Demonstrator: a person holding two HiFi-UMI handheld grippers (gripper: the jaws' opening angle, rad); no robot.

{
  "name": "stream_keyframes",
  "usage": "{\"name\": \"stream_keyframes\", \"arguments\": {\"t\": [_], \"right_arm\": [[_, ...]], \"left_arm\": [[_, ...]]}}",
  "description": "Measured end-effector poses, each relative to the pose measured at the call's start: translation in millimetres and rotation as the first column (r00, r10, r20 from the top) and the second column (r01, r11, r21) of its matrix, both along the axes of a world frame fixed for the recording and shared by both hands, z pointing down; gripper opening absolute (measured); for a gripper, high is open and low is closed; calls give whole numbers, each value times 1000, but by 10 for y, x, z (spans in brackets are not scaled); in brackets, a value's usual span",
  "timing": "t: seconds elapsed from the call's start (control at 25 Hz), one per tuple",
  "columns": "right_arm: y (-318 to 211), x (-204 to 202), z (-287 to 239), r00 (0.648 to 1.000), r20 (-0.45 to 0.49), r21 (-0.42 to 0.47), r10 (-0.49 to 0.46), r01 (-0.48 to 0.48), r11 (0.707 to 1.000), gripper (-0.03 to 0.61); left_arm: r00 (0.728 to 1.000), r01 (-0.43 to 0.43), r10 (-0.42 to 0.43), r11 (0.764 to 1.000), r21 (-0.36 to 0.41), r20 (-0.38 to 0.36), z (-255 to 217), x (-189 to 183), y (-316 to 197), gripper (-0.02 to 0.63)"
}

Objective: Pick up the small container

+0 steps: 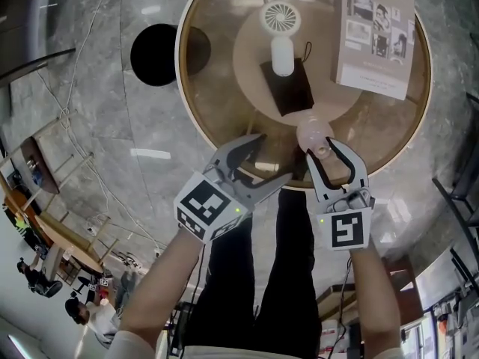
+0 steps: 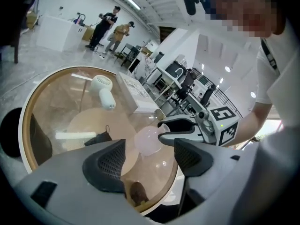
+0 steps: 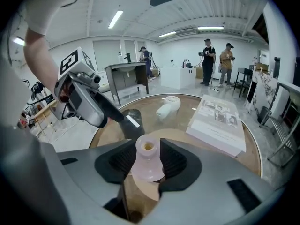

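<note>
1. Right gripper clamped on the small container, pads pressing its pale pink sides from left and right, narrow neck and open mouth poking up between them.
2. Left gripper spread wide and empty, hanging just left of the right one, tips aimed toward the container without touching it.
3. Container placed at the near edge of the round glass table, upright, long axis vertical, mouth up; seemingly standing on the glass, though hard to tell whether the base is clear of it.
4. Deciding relation: lies straight ahead of the right gripper, inside its jaws, with the left gripper only beside it. Right hand plainly the nearer, so probably calls for a straight upward lift with the axis kept vertical.
5. Count on the table: one small container, one white handheld fan far of it, one dark pouch between fan and container, one book at the far right. Two grippers in all.
</note>
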State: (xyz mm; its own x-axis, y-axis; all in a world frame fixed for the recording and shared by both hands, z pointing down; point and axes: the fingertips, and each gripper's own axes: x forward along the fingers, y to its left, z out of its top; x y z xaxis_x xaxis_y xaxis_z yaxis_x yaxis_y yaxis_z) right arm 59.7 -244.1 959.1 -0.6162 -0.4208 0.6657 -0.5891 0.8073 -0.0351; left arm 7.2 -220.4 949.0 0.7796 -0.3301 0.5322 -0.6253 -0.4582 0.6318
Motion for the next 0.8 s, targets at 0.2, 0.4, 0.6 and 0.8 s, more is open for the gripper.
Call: {"name": "stream_keyframes", "arguments": {"t": [0.2,0.4,0.6,0.8], "right_arm": [[13,-9,-17,1000,9,30,-14,14,999,153],[14,1,-14,1000,8,10,3,-3,1000,150],[-33,-37,-70,998,54,12,-12,11,1000,149],[-52,-34,-174,996,72,-3,-44,45,999,149]], "left_arm": [[993,81,-87,994,-77,-79,29,-6,-20,331],[963,134,-172,974,-182,-209,22,52,-37,319],[878,198,-322,918,-343,-355,72,49,-79,311],[808,190,-391,881,-433,-440,97,106,-126,332]]}}
